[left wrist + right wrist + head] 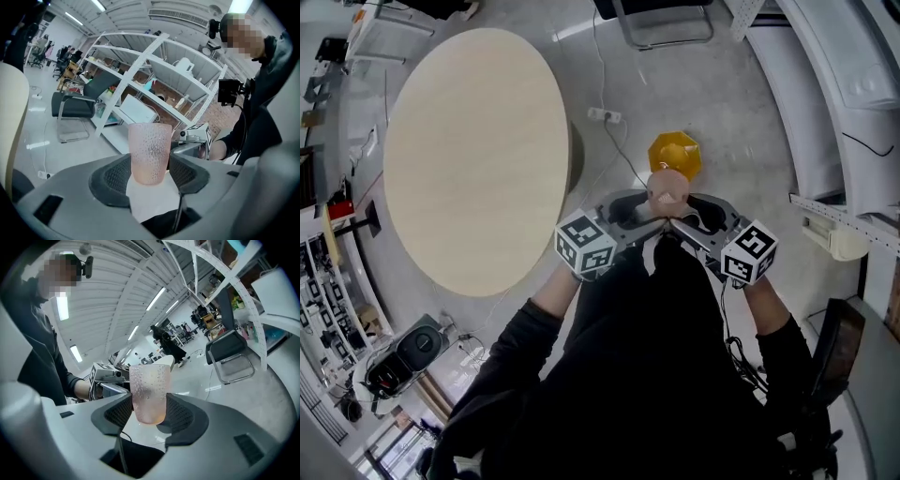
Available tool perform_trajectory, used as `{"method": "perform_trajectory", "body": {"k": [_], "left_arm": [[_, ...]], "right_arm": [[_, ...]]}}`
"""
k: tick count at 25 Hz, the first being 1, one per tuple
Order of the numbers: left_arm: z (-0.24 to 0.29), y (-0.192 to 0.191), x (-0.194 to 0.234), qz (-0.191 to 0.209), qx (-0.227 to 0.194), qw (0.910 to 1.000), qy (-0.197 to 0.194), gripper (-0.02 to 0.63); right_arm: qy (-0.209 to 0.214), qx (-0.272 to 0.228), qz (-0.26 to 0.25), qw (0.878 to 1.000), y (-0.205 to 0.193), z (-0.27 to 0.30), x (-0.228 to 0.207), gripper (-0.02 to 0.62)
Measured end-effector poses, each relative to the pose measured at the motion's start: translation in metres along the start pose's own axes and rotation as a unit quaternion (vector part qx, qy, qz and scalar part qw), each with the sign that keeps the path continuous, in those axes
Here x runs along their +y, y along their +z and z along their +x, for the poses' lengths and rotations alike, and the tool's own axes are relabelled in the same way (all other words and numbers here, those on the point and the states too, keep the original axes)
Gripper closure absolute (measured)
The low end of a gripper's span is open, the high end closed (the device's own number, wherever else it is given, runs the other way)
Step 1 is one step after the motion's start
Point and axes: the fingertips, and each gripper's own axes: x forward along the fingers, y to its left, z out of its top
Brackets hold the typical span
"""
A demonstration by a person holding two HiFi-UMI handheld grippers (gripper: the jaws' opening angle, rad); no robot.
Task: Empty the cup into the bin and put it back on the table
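A pink, dimpled plastic cup [667, 190] is held upright in the air, in front of the person's body. It hangs just on the near side of the yellow bin [675, 153] on the floor. My left gripper [637, 208] comes at the cup from the left and my right gripper [698, 211] from the right. In the left gripper view the cup [150, 150] stands between the pads of the left gripper [149, 176], which press on its lower part. In the right gripper view the cup [149, 392] is clamped the same way by the right gripper [149, 416]. What is inside the cup is hidden.
The round pale wooden table [478, 159] stands to the left. A power strip [605, 115] with a cable lies on the floor between table and bin. A black chair [661, 23] is beyond, white shelving [853, 112] to the right, and equipment [412, 352] at the lower left.
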Motion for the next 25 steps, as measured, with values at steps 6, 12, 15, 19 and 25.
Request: {"method": "perform_trajectory", "body": {"k": [6, 12, 15, 19, 25], "left_arm": [[0.016, -0.018, 0.032, -0.048, 0.010, 0.9985, -0.023, 0.347], [0.029, -0.035, 0.066, -0.075, 0.032, 0.9952, -0.054, 0.347], [0.036, -0.043, 0.085, -0.092, 0.050, 0.9921, -0.069, 0.347], [0.052, -0.054, 0.104, -0.102, 0.075, 0.9886, -0.082, 0.347], [0.081, -0.080, 0.132, -0.122, 0.093, 0.9852, -0.077, 0.347]], "right_arm": [[-0.027, -0.013, 0.065, 0.997, -0.019, 0.014, -0.031, 0.370], [-0.064, -0.014, 0.105, 0.992, -0.039, 0.032, -0.060, 0.370], [-0.077, -0.010, 0.117, 0.990, -0.047, 0.042, -0.076, 0.370], [-0.088, -0.008, 0.139, 0.986, -0.060, 0.049, -0.099, 0.370], [-0.090, -0.031, 0.190, 0.977, -0.091, 0.053, -0.138, 0.370]]}}
